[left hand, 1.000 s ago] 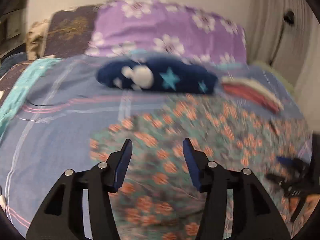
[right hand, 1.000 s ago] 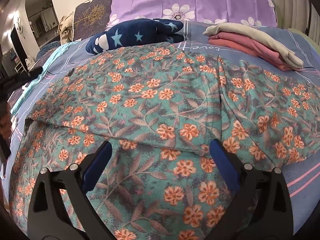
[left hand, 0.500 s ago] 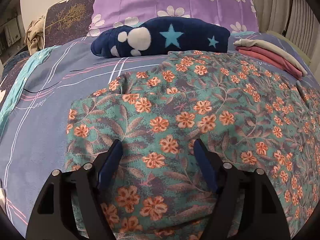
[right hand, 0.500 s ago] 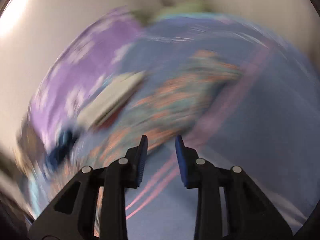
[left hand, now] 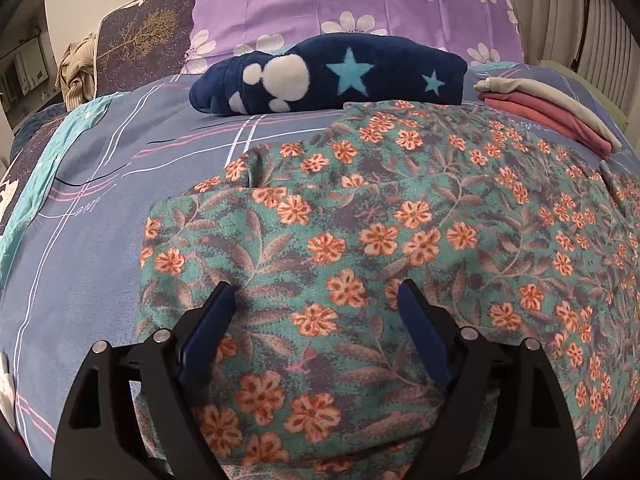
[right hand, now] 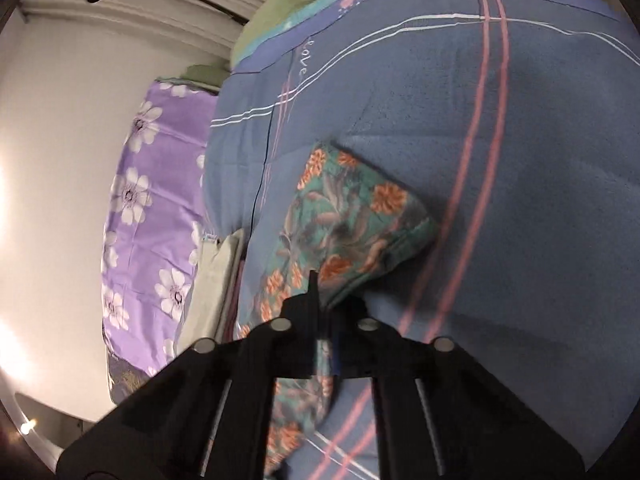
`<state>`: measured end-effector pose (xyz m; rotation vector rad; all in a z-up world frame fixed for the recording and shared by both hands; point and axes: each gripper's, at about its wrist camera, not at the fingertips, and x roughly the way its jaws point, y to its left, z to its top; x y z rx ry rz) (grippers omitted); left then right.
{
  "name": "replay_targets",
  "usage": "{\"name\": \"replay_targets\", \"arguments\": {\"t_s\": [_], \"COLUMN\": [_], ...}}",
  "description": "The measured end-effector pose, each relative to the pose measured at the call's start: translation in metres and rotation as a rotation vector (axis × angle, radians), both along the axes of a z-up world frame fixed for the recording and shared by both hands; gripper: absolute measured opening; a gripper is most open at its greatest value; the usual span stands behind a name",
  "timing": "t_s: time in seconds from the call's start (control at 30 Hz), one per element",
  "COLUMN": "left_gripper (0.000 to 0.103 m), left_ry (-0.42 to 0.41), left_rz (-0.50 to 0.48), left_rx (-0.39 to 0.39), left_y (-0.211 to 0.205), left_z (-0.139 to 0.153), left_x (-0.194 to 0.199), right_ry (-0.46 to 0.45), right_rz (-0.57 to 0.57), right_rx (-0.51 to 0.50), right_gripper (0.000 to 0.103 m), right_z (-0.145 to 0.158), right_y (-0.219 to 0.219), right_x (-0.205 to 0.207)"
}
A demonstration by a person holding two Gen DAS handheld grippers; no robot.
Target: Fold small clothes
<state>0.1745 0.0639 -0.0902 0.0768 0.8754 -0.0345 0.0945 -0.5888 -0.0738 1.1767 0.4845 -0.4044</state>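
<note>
A teal garment with orange flowers lies spread on the blue plaid bed sheet. My left gripper hovers low over its near left part. Its jaws are opening, with the cloth lying under and between the fingers, and the pads do not press on it. In the right wrist view, rolled sideways, my right gripper is shut on an edge of the same floral garment, near a corner that sticks out onto the sheet.
A navy fleece with stars lies behind the garment, in front of a purple flowered pillow. Folded pink and beige clothes are stacked at the right. The folded stack and the pillow show left of the right gripper.
The left gripper sank onto the garment and its jaws widened. The right gripper swung fast to the garment's far side, rolled over, and closed from wide open onto the cloth's edge.
</note>
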Motion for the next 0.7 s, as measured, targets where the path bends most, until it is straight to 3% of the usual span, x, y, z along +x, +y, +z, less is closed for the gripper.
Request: {"name": "replay_targets", "arguments": {"t_s": [0.1,0.2,0.3,0.4,0.5,0.6,0.7], "left_gripper": [0.085,0.085,0.086,0.086,0.087,0.087,0.087], "left_ry": [0.001,0.002,0.001,0.001,0.001,-0.007,-0.010], "left_rz": [0.000,-0.001,-0.003,-0.006,-0.010,-0.033,-0.081], "left_rx": [-0.002,-0.012,-0.023,-0.038,-0.054,-0.092,-0.227], "left_y": [0.000,0.002,0.003,0.004,0.006,0.008,0.009], "left_z": [0.000,0.000,0.000,0.001,0.002,0.008,0.020], "left_x": [0.000,0.000,-0.001,-0.001,-0.002,-0.005,-0.013], "right_ry": [-0.113,-0.248,-0.304,-0.242,-0.077,-0.013,-0.015], "right_rz": [0.185,0.443,0.737,0.970,1.102,1.146,1.166], "right_rx": [-0.141,-0.154,-0.174,-0.195,-0.295,-0.327,-0.340], "right_gripper": [0.005,0.005,0.005,0.004,0.005,0.008,0.011], "right_z": [0.046,0.072,0.073,0.045,0.001,-0.023,-0.024], "right_y": [0.059,0.144,0.255,0.346,0.410,0.425,0.429], "right_x": [0.027,0.055,0.078,0.093,0.100,0.101,0.095]}}
